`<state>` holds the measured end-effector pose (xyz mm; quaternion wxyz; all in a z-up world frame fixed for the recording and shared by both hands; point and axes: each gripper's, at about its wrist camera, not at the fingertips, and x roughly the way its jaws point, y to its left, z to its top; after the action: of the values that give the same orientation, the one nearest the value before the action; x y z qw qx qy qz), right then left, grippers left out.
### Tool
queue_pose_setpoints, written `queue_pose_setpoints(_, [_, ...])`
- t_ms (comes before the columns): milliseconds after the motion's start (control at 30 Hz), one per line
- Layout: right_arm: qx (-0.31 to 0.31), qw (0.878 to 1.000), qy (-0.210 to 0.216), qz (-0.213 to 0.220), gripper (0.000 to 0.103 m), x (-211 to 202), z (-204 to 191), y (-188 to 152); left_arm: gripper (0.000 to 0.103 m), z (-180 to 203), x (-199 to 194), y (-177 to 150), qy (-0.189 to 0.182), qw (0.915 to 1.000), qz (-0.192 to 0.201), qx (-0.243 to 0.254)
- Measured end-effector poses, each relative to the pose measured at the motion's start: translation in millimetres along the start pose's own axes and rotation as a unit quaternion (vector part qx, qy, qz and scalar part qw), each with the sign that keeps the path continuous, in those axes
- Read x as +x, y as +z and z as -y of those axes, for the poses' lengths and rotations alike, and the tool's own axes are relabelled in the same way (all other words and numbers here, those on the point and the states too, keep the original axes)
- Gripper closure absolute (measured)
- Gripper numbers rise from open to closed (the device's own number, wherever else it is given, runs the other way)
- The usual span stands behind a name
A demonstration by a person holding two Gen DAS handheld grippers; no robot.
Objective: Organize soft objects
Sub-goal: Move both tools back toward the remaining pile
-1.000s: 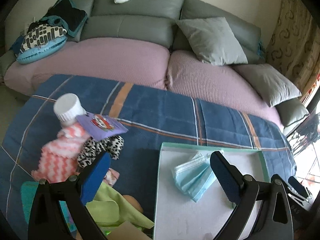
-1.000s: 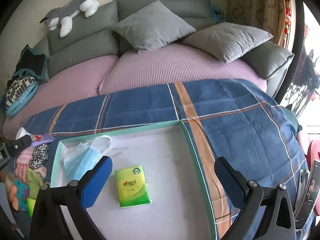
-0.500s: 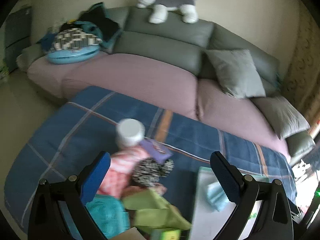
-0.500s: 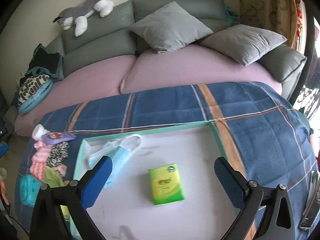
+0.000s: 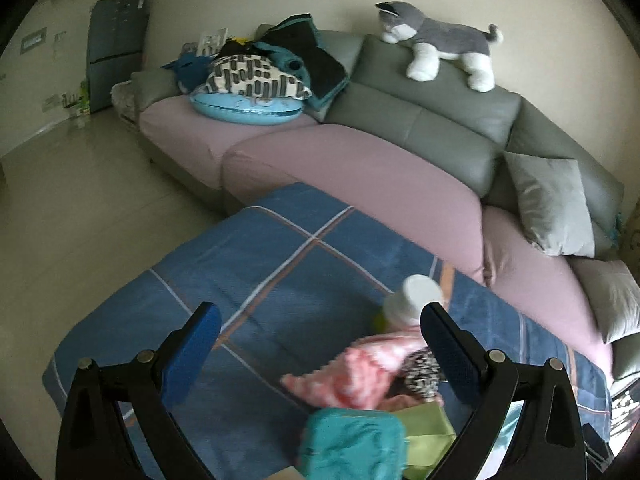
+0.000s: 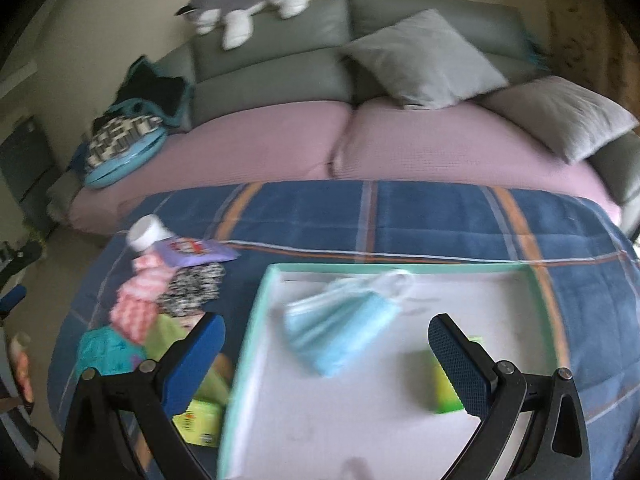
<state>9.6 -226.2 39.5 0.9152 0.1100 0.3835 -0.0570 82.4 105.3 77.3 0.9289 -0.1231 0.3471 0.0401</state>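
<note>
hovering over a blue plaid blanket [image 6: 400,216], both grippers spread wide and holding nothing.

left gripper [image 5: 320,340] angled down at the soft pile on the blanket: one pink-and-white knit piece [image 5: 360,372], one black-and-white speckled cloth [image 5: 420,368], one teal fuzzy cloth [image 5: 352,440], one green fabric [image 5: 428,432], with one white round cap [image 5: 416,300] behind them. right gripper [image 6: 326,340] tilted over the left edge of the shallow rectangular tray [image 6: 248,340], mint rim, white floor. in the tray: one pleated light-blue face mask [image 6: 340,324], one green tissue pack [image 6: 444,384] partly behind the right finger. second green pack [image 6: 200,420] outside the tray, just beside its left rim. flat purple packet [image 6: 196,250] on top of the pile. frames blurred; fine texture unclear. behind: sofa [image 5: 360,168] with pink ribbed seats, two grey pillows [image 6: 424,60], one plush dog [image 5: 436,48].
</note>
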Motion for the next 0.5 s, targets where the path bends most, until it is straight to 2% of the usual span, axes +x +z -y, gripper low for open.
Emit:
queue_pose_setpoints(233, [-0.040,0.997,0.054,-0.024,0.000,19.7,-50.5,-5.8,0.003,-14.2,9.3,-0.6,0.026,0.9994,-0.003,0.021])
queue_pose_setpoints(400, [-0.048,0.995,0.074,-0.045,0.000,35.6,-68.4,-11.1,0.003,-20.2,26.9,0.4,0.008,0.9995,-0.029,0.008])
queue_pose_setpoints(500, [-0.057,0.994,0.079,-0.057,0.000,44.2,-77.3,-13.8,0.003,-14.7,41.6,0.2,-0.005,0.9987,-0.047,0.020])
